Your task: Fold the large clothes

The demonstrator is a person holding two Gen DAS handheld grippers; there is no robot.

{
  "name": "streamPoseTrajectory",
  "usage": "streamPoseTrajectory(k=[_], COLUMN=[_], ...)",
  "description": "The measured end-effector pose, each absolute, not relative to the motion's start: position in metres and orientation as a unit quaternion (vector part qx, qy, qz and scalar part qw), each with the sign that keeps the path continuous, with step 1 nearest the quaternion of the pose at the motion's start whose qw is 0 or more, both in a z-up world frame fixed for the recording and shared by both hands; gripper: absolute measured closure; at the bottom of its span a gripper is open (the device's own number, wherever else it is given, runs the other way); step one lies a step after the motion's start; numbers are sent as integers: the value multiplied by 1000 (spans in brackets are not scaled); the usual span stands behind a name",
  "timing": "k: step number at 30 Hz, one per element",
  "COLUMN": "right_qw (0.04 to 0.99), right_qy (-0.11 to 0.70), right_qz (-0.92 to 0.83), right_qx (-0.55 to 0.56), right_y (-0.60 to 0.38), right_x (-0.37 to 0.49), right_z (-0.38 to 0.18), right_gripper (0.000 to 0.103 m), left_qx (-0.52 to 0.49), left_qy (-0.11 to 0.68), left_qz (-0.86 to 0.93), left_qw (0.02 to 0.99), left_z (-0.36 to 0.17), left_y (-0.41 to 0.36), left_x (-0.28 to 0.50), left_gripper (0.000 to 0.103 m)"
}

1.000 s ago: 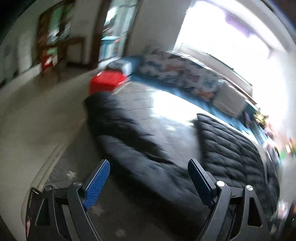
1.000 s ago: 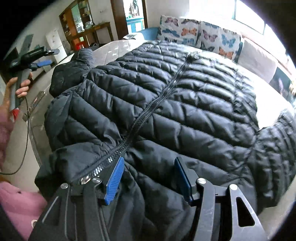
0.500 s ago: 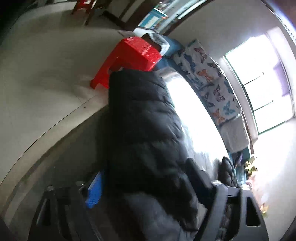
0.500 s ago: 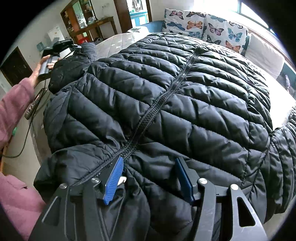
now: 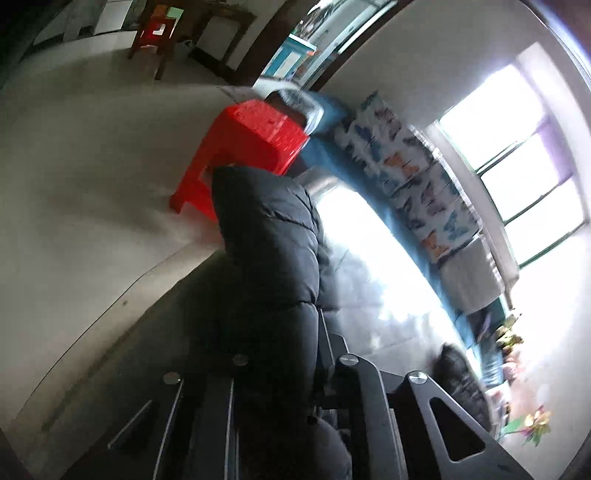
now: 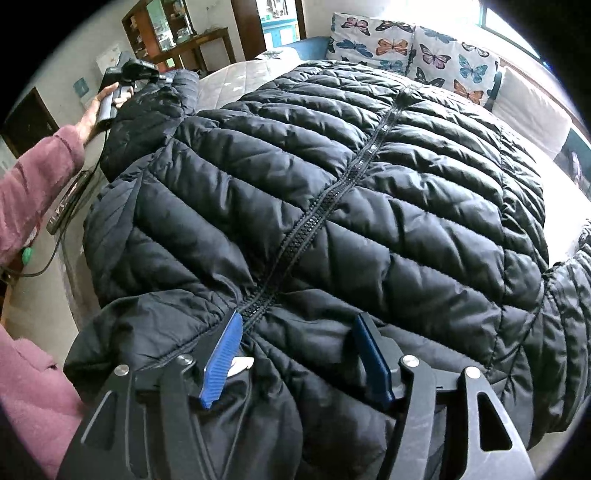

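Observation:
A large black puffer jacket (image 6: 332,192) lies spread front-up on the bed, zipper (image 6: 306,225) running down its middle. My right gripper (image 6: 299,350) is open, its blue pads either side of the collar end of the zipper, just above the fabric. My left gripper (image 5: 280,354) is shut on the jacket's left sleeve (image 5: 269,251), which stands up between the fingers and hides the pads. In the right wrist view the left gripper (image 6: 125,79) holds that sleeve (image 6: 162,96) at the bed's far left edge.
The bed's pale mattress (image 6: 236,74) shows beyond the jacket. Butterfly cushions (image 6: 417,48) line the far side under a bright window. A red plastic stool (image 5: 243,144) stands on the floor beside the bed. A wooden shelf (image 6: 173,33) is at the back.
My left gripper has closed on the sleeve, which half a second ago lay between open fingers. My right gripper has dropped slightly closer to the collar and stays open.

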State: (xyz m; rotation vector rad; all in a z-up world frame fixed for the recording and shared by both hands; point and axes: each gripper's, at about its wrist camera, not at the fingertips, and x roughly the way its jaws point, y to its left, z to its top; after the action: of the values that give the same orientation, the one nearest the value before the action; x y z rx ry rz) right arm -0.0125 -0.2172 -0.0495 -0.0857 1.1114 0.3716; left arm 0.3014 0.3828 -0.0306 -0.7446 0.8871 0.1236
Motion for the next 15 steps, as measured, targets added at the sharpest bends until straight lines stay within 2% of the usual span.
streamPoseTrajectory(k=[3, 4, 8, 12, 14, 15], right_qw=[834, 834, 837, 843, 845, 846], right_qy=[522, 521, 514, 504, 500, 497], right_qz=[175, 175, 175, 180, 182, 182], right_qx=[-40, -44, -59, -59, -59, -59], right_y=[-217, -217, -212, -207, -207, -207], right_x=[-13, -14, -15, -18, -21, -23], right_z=[-48, -47, -44, -40, -39, -38], right_gripper=[34, 34, 34, 34, 34, 34], left_qx=[-410, -424, -421, -415, -423, -426], left_qy=[417, 411, 404, 422, 425, 423], left_qz=[15, 5, 0, 0, -9, -15], left_qw=[811, 807, 812, 806, 800, 800], left_z=[-37, -37, -33, -42, -51, -53], left_y=[387, 385, 371, 353, 345, 342], left_x=[289, 281, 258, 256, 260, 261], left_gripper=[66, 55, 36, 35, 40, 48])
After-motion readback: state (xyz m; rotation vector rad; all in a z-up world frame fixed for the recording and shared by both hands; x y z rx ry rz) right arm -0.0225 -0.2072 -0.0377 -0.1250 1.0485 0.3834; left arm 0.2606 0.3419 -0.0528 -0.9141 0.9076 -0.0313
